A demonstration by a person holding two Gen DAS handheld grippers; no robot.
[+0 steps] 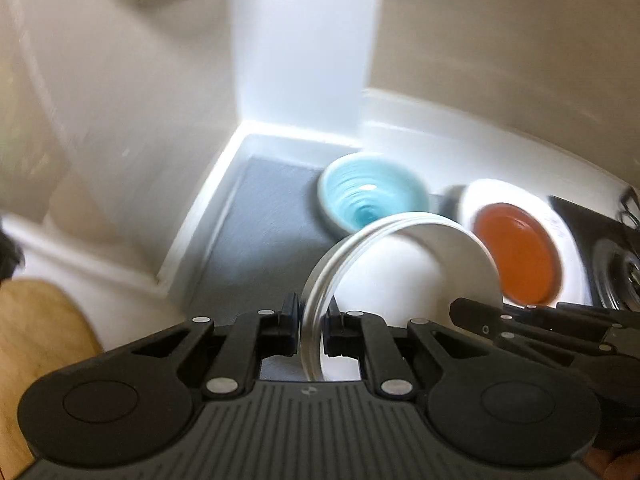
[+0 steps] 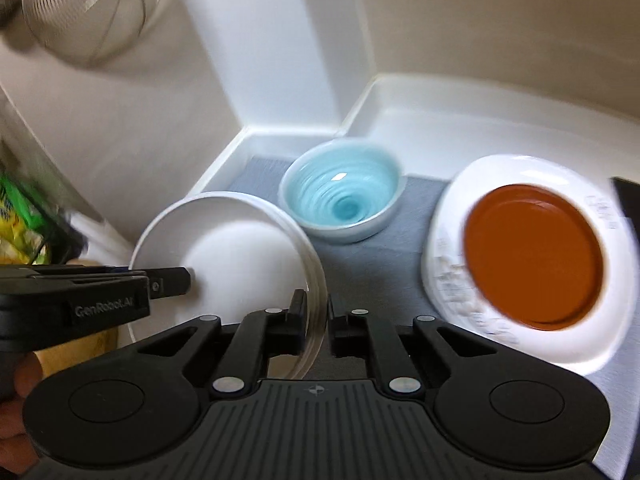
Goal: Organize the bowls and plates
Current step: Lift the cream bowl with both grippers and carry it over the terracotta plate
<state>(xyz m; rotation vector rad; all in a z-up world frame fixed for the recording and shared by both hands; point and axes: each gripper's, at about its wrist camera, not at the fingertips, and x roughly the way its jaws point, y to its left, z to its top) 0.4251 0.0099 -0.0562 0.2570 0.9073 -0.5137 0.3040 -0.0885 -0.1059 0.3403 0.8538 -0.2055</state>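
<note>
White stack of plates (image 1: 404,264) held at two points of the rim and tilted above the grey mat (image 1: 256,216). Left claw (image 1: 313,326) pinching the near rim of the stack, pads pressed against both faces of the rim. Right claw (image 2: 318,320) pinching the opposite rim of the same stack (image 2: 224,248), likewise clamped, with layered plate edges visible between the pads. Each claw also seen side-on in the other camera: right claw (image 1: 480,314) at the right of the stack, left claw (image 2: 176,282) at the left of the stack.

Pale blue bowl (image 2: 342,196) with spiral rings, upright on the grey mat (image 2: 372,264), just beyond the stack and apart from it. Orange plate (image 2: 534,256) resting in a white dish (image 2: 444,280), to the right of the blue bowl on the same mat. Same bowl (image 1: 370,196) and orange plate (image 1: 516,254) visible behind the stack in the left view.

White table (image 2: 440,120) carrying the mat, with raised white edging behind the blue bowl. Wire-mesh bowl (image 2: 94,4) hanging at upper left, well apart from the blue bowl. Black sink (image 1: 612,264) to the right of the orange plate. Both views blurred; contact between stack and mat not determinable.
</note>
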